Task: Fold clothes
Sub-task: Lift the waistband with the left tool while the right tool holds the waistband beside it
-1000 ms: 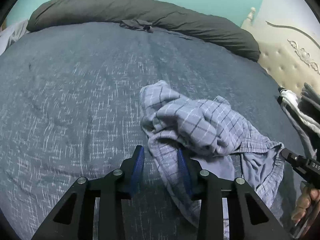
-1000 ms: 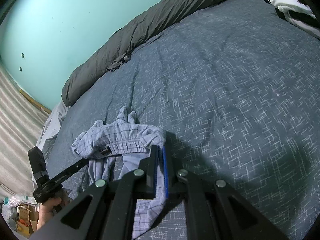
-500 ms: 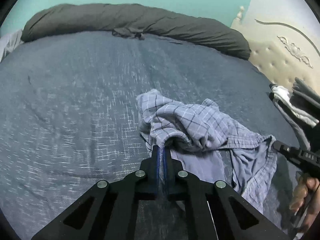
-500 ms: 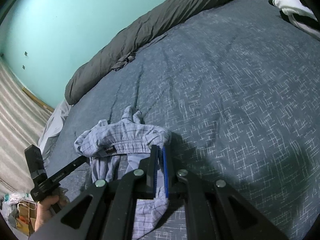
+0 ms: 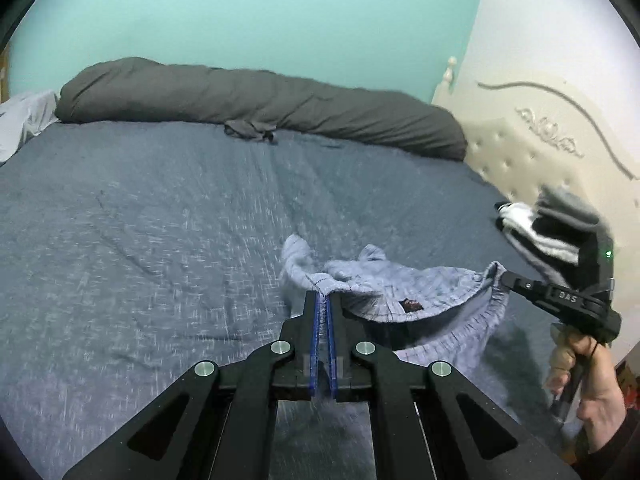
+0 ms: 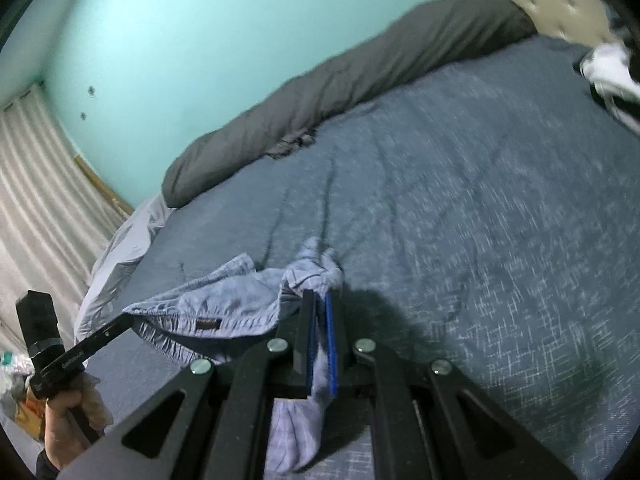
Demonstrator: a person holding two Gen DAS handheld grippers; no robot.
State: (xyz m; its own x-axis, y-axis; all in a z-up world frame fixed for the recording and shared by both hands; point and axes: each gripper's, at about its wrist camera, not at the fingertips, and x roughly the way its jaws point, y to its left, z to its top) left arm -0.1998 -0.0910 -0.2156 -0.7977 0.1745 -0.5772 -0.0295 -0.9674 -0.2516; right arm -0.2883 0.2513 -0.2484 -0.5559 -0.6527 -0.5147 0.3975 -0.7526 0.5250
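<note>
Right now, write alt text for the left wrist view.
The left gripper is shut on the waistband of light blue checked shorts, lifted over a blue bed. The right gripper holds the waistband's far side. A grey rolled duvet lies behind.

Grey bolster (image 5: 260, 100) along blue bedspread (image 5: 140, 220)

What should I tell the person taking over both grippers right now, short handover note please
Left gripper: shut on the waistband of the plaid shorts.
Right gripper: shut on the waistband's other end.
Shorts hang stretched between the two above the blue bedspread, legs drooping.
Done: both ends gripped, garment lifted.
Left: lay it flat, then fold. No fold made yet.
</note>
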